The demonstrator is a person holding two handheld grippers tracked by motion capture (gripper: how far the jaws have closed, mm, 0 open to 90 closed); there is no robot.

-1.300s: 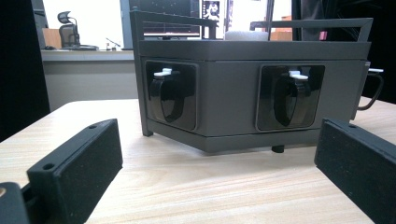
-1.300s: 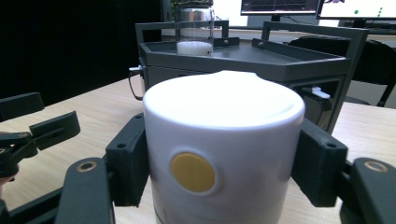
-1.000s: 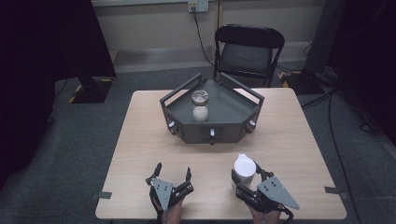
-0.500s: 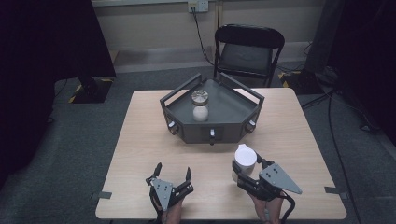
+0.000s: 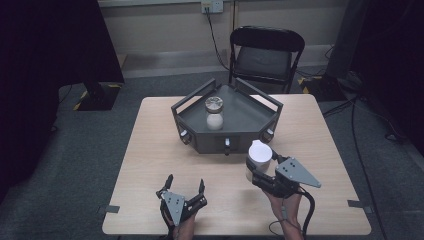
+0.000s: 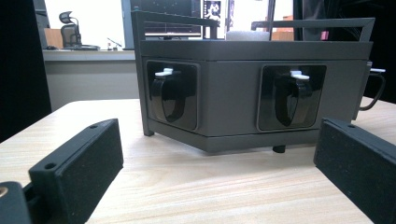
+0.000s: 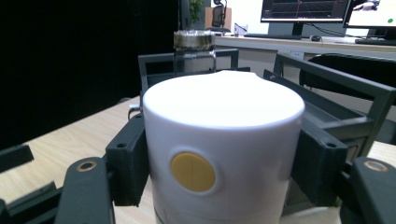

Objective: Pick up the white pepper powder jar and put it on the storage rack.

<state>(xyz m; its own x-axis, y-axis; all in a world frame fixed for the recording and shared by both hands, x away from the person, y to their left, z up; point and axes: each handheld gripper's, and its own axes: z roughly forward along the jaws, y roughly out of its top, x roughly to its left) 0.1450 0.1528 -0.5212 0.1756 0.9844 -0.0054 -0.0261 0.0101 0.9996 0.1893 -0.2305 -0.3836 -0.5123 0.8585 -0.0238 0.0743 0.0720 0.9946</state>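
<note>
The right gripper (image 5: 261, 172) is clamping a white container (image 5: 260, 154) between its jaws — holding it just in front of the grey tray (image 5: 250, 131), above the table (image 5: 150, 150). The left gripper (image 5: 184, 187) is sitting near the table's front edge, jaws spread wide and gripping nothing.

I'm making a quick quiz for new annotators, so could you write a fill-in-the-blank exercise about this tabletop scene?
1. The right hand-held gripper is shut on a white ____ with a yellow dot on its side.
2. The jaws of the left hand-held gripper stand ____, with nothing between them.
3. The glass jar stands inside the dark grey ____ on the wooden table.
4. Behind the table stands a black folding ____.

Missing words: container; open; tray; chair
</note>
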